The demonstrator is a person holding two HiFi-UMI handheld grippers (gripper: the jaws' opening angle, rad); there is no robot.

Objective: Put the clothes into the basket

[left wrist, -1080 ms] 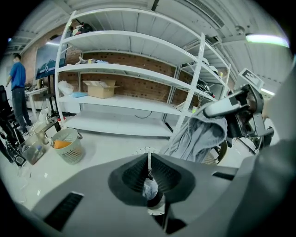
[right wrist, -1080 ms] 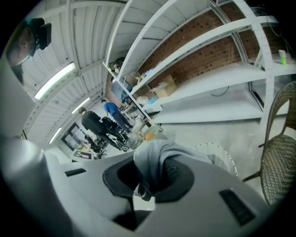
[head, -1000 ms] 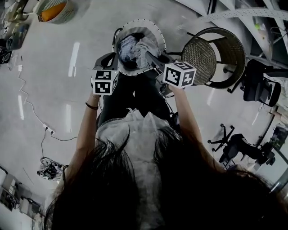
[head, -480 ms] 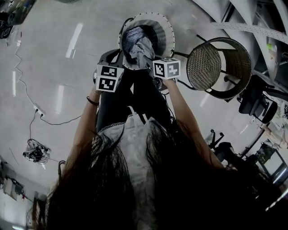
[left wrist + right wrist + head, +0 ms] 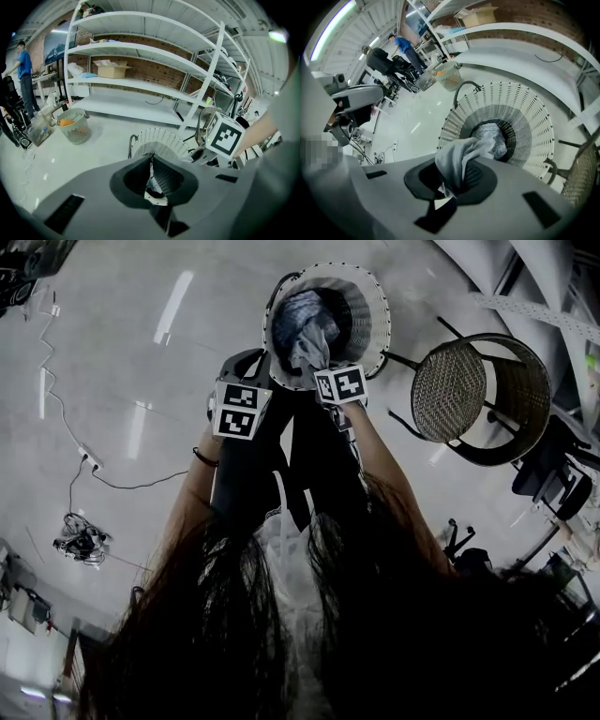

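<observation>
A white slatted basket (image 5: pixel 370 306) stands on the floor ahead, seen also in the left gripper view (image 5: pixel 157 139) and the right gripper view (image 5: pixel 534 122). Crumpled grey clothes (image 5: pixel 493 136) lie at its bottom. My right gripper (image 5: pixel 319 367) points steeply down over the near rim, shut on a grey cloth (image 5: pixel 457 157) that bulges out between its jaws and trails into the basket (image 5: pixel 307 334). My left gripper (image 5: pixel 267 369) is beside it at the rim's near left. Its jaws (image 5: pixel 151 161) are closed with a thin bit of pale fabric (image 5: pixel 155 196) pinched between them.
A round wicker chair (image 5: pixel 478 390) stands right of the basket, with black office chairs (image 5: pixel 553 474) beyond. A small basket with something orange in it (image 5: pixel 72 124) sits far left. White shelving (image 5: pixel 154 70) lines the brick wall. Cables (image 5: pixel 80 540) lie on the floor at left. A person in blue (image 5: pixel 26 70) stands far off.
Both grippers have come down toward the basket, the right one farther and tipping more steeply down. The grey cloth has sunk with them into the basket's mouth.
</observation>
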